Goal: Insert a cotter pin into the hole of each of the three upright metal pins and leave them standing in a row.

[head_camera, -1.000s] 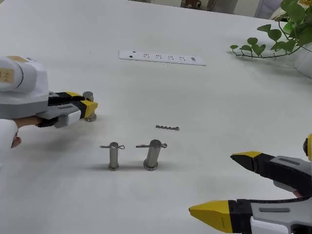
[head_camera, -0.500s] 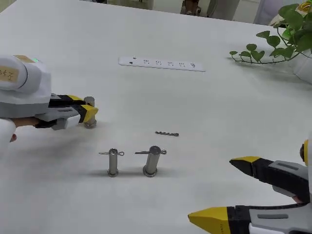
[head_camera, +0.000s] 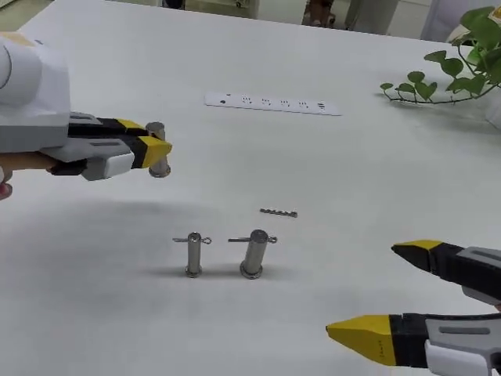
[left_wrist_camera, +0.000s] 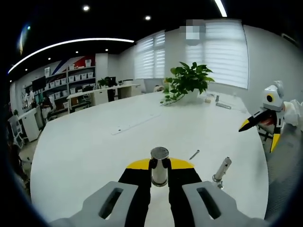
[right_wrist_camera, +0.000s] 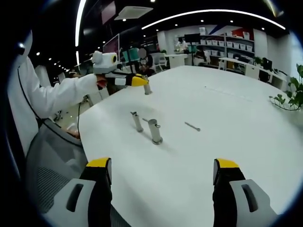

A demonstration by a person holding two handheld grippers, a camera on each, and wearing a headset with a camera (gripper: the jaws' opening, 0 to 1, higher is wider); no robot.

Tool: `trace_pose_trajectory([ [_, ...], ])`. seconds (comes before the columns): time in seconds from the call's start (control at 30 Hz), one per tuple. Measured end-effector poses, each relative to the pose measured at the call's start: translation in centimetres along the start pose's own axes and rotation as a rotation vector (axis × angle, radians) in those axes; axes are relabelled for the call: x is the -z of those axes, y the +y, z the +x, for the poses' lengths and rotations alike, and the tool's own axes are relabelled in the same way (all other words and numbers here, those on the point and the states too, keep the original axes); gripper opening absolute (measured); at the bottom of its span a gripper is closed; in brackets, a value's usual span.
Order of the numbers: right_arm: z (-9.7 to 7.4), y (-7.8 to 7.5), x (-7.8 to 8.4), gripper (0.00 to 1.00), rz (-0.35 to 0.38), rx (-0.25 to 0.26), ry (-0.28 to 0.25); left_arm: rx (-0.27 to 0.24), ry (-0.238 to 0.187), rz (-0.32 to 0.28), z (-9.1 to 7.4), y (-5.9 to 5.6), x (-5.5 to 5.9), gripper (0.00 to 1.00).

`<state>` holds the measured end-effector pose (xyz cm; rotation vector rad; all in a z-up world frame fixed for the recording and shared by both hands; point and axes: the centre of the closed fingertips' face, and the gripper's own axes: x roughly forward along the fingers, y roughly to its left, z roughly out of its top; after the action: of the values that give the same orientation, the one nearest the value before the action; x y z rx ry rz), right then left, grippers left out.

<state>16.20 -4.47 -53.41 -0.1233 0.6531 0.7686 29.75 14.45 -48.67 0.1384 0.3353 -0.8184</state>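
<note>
Head view: left hand-held gripper (head_camera: pixel 155 149) is clamped on the third metal pin (head_camera: pixel 156 130). The pin is upright, well left of and behind the other two. I can't tell if its foot touches the surface (head_camera: pixel 352 172). The thin finished pin (head_camera: pixel 193 254) and thick finished pin (head_camera: pixel 253 253) stand side by side, each with a cotter through its head. The loose cotter pin (head_camera: pixel 279 212) lies flat just behind the thick one, long axis running left-right. Right hand-held gripper (head_camera: pixel 376 291) sits low right, jaws wide apart, nothing in them.

Left gripper view: third metal pin (left_wrist_camera: pixel 159 163) stands vertical between the yellow tips, head poking above them. Loose cotter pin (left_wrist_camera: pixel 194 154) is ahead and to the right. Right hand-held gripper (left_wrist_camera: pixel 259 124) is far right.

Right gripper view: jaws apart, tips either side of bare surface. Loose cotter pin (right_wrist_camera: pixel 192 126) is straight ahead, a touch right of centre, its axis slanting across my approach. Both finished pins are left of it, and the left hand-held gripper (right_wrist_camera: pixel 135 80) with its pin is beyond them.

My read: two of three done. The right side is free and nearer the cotter, which lies forward-left of it. I'd grab it across its length and carry it left to the held pin. I can't make out which way that pin's hole faces.
</note>
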Motion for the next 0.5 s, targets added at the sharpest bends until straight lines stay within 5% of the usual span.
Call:
trace_pose_trajectory([
  [0.5,-0.1,0.8,-0.3,0.87,-0.036,-0.015,-0.024,0.177,0.011,0.1,-2.0,-8.3,-1.0,0.09],
])
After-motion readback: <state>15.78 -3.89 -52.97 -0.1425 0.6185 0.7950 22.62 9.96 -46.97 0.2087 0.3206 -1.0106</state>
